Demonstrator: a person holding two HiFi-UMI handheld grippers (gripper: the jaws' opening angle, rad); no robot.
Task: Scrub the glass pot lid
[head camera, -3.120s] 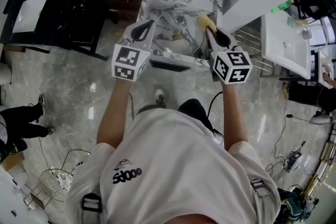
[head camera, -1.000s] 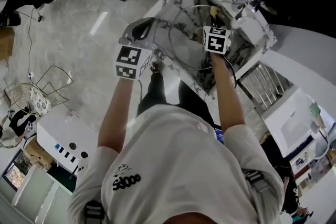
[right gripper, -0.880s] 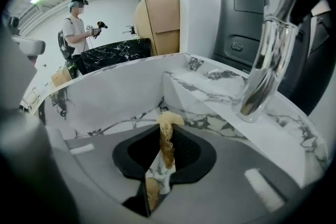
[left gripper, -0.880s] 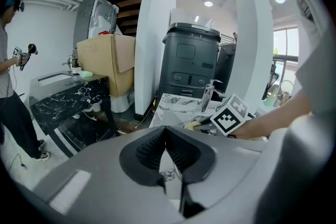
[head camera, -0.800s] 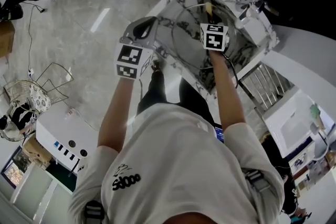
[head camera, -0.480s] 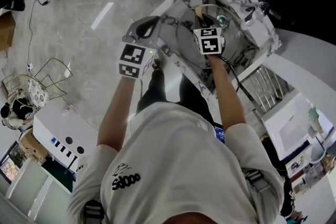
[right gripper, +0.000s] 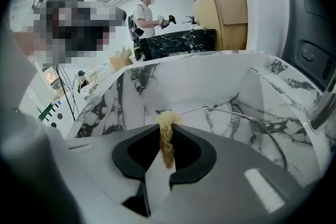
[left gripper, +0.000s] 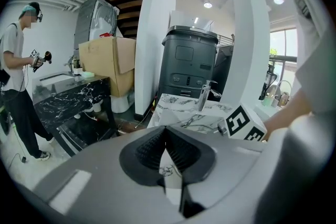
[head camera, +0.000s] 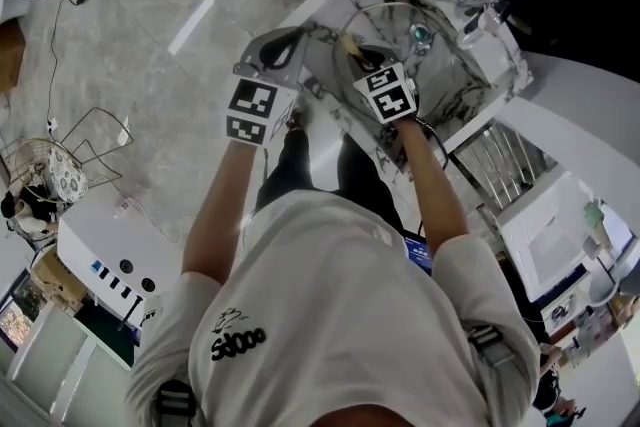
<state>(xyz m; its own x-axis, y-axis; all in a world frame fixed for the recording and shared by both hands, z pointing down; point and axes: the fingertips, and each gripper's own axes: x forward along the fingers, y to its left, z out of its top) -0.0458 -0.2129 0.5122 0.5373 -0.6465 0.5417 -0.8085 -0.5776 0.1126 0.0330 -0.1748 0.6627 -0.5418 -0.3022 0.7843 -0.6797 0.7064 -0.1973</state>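
While right gripper (head camera: 358, 55) clamps sponge (right gripper: 167, 144) just above lid (head camera: 425, 70) in sink (head camera: 497, 67), looks mid-scrub. Left gripper (left gripper: 166, 134) jaws together, empty, at left. Next move imo: press sponge down, rub glass.

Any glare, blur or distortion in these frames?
Head view: sharp; glare streak on floor; glass lid reads as rim only. Left gripper view: heavy fisheye, dark corners, window blown out. Right gripper view: same fisheye; sponge in right tool sharp.
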